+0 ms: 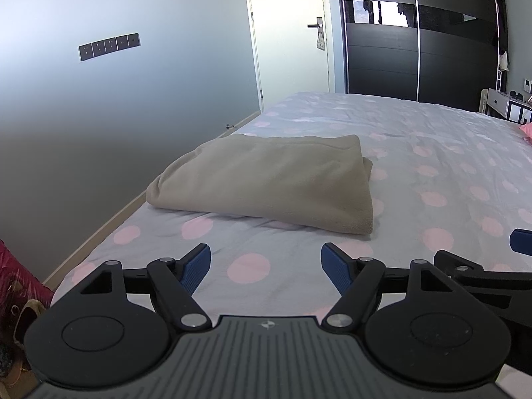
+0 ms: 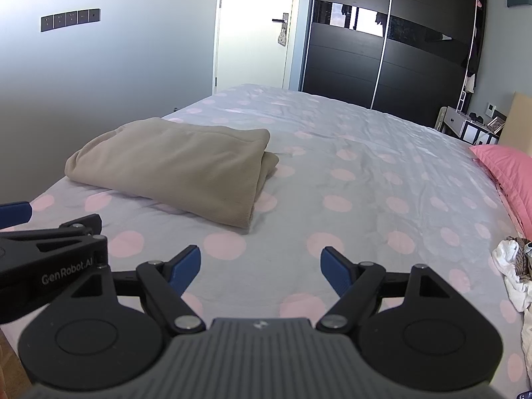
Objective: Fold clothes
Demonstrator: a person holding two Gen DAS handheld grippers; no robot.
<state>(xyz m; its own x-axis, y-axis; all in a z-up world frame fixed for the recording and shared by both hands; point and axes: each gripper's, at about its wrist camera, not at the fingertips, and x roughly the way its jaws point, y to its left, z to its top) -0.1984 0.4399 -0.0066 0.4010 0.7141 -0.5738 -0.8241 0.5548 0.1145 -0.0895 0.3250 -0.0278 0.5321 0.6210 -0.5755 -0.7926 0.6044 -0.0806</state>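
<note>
A beige fleece garment [image 1: 266,183] lies folded into a thick rectangle on the bed [image 1: 432,153], near its left edge; the right wrist view shows the same beige garment [image 2: 173,166] to the left of centre. My left gripper [image 1: 266,266] hovers over the sheet just short of it, open, with nothing between its blue pads. My right gripper [image 2: 261,266] hangs beside it to the right, also open and empty. Each view catches the other tool: the right gripper [image 1: 518,242] at the right edge, the left gripper [image 2: 13,212] at the left edge.
The bed [image 2: 365,173] wears a grey sheet with pink dots. A pink pillow [image 2: 508,169] lies at the right. A crumpled heap of white and patterned clothes [image 2: 513,276] sits at the bed's right edge. A grey wall [image 1: 116,116] runs along the left; a door [image 1: 286,33] and dark wardrobe [image 1: 415,50] stand behind.
</note>
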